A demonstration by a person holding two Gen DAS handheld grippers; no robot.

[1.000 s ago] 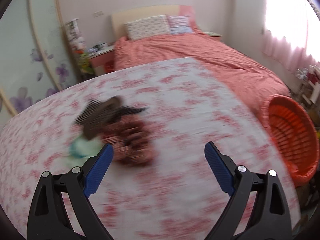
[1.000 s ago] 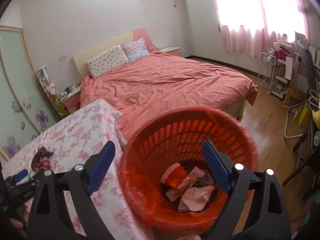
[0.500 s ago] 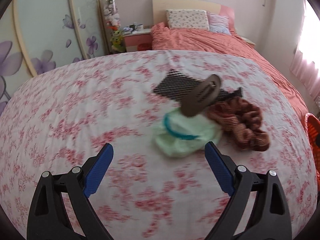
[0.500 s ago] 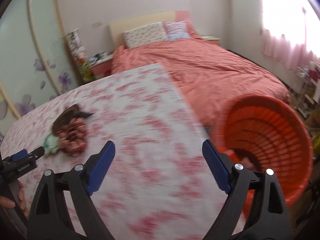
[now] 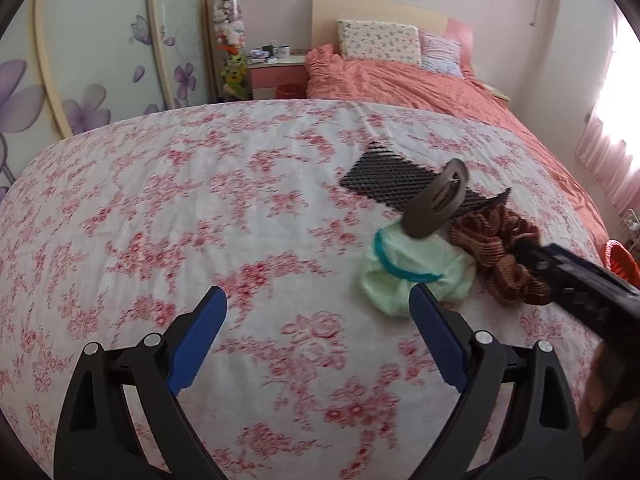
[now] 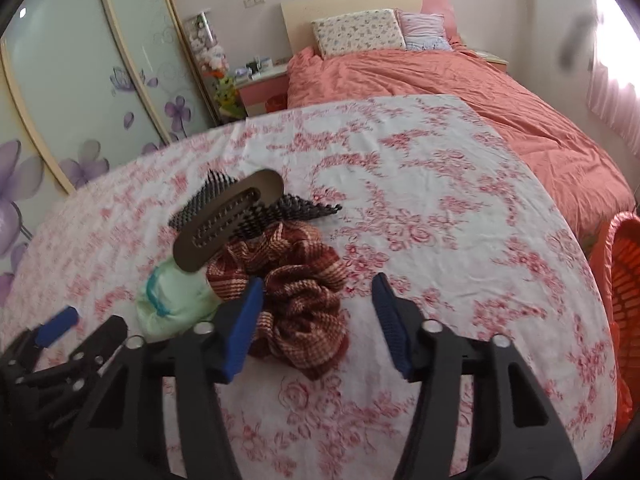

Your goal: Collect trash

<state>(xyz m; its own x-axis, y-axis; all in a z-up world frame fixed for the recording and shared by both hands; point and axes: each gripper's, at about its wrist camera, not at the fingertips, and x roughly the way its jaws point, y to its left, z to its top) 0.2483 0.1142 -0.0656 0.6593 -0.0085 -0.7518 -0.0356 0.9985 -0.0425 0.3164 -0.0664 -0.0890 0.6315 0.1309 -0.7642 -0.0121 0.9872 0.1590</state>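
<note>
Right gripper [image 6: 316,316] closing, nothing yet clamped; brown-red checked fabric scrunchie [image 6: 296,296] lies between jaws on floral tablecloth [image 6: 440,220]. Left gripper [image 5: 316,332] wide, empty. Bunched fabric best pinched centrally before lifting.

Closing right gripper [image 6: 318,312] over a crumpled red-brown checked cloth scrunchie [image 6: 296,300], blue pads not yet pressing it; lying beside it, a pale green wad with teal trim [image 6: 172,304], a brown oval hair clip [image 6: 228,224] on black mesh [image 6: 288,206], all resting on the pink-flowered white tablecloth [image 6: 440,208]; showing at the right edge, an orange plastic basket [image 6: 624,280]
</note>
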